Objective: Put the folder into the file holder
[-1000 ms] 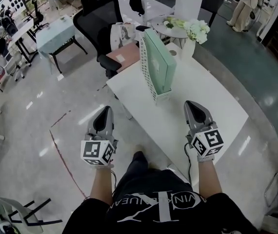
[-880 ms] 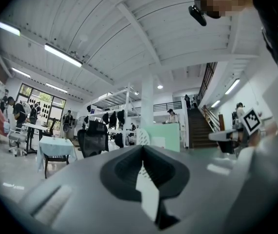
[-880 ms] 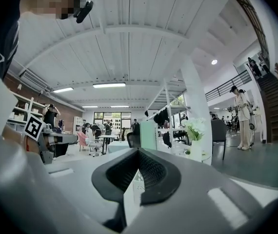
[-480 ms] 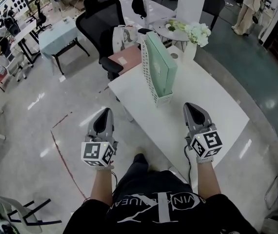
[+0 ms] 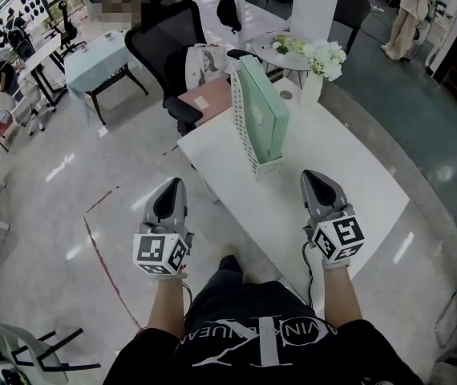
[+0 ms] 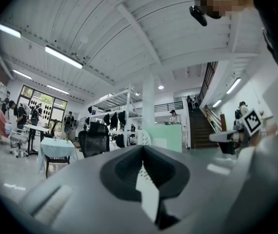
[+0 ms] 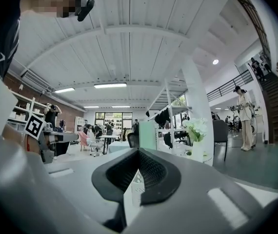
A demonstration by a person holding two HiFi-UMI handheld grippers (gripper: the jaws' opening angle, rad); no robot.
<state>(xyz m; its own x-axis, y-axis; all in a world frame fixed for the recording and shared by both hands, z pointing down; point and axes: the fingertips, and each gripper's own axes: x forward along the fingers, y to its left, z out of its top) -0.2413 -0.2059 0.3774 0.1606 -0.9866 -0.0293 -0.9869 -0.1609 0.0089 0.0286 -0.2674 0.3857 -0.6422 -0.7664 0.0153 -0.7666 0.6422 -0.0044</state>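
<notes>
Just behind folder [image 5: 265, 112], vase [image 5: 312, 83], black chair [image 5: 165, 32]

The white table [image 5: 353, 175] carries one upright white file holder [image 5: 243, 119]

The left gripper [image 6: 143, 147] has its jaws meeting at the tips, nothing between them. Beyond, a mint-green folder [image 6: 167, 137] stands upright in a white perforated file holder [image 6: 143, 138]. A black office chair [image 6: 94, 143] sits further left, and the right gripper [image 6: 234, 136] shows at the right edge
</notes>
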